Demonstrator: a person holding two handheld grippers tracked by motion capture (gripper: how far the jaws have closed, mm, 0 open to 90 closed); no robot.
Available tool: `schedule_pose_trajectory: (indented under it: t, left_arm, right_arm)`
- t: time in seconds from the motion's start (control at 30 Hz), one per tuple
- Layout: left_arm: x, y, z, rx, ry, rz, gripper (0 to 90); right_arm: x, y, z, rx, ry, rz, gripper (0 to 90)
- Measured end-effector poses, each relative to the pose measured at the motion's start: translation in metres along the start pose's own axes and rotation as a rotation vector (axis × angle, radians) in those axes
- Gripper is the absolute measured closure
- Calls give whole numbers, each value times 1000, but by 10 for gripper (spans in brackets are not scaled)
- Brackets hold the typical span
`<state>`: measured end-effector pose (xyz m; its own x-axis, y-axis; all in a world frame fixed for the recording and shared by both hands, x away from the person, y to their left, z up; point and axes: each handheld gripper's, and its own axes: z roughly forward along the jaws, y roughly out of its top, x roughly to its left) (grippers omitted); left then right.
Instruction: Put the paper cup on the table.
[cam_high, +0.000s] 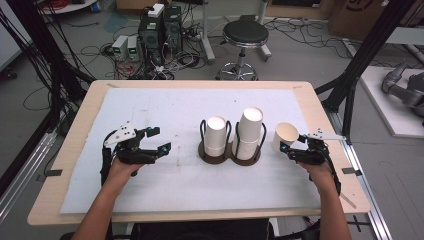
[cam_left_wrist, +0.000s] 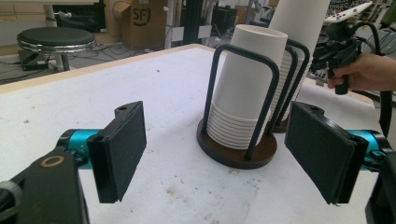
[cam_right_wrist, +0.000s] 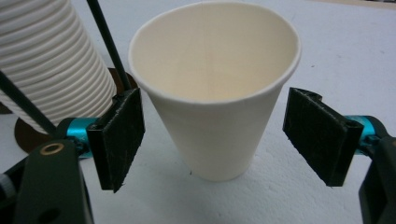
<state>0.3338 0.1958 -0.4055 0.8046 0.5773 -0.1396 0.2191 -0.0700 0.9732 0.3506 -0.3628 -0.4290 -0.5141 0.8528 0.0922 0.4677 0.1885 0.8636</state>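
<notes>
The cup (cam_right_wrist: 216, 93) stood upright on the table, just right of the rack (cam_high: 231, 156); the right gripper (cam_right_wrist: 217, 135) straddled it, jaws apart, pads clear; best withdrawn straight, not nudging it over.

Top of the taller cup stack (cam_left_wrist: 299, 28) is getting cut off by the frame edge in the left gripper view. Same deal in the right gripper view, where that stack (cam_right_wrist: 46, 60) is running off the left side, and the holder's base (cam_right_wrist: 28, 130) is mostly hiding behind it.
</notes>
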Motion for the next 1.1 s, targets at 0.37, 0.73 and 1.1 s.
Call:
schedule_pose_trajectory:
  t: [0.37, 0.73, 1.1]
  left_arm:
    - [3, 0, -2, -27, 11, -6, 207]
    - [5, 1, -4, -36, 22, -16, 205]
    - [13, 8, -11, -73, 54, -36, 206]
  right_arm:
    - [2, -6, -23, -30, 21, 24, 214]
    - [1, 11, -56, -150, 37, 6, 214]
    - [12, 28, -62, -194, 53, -60, 214]
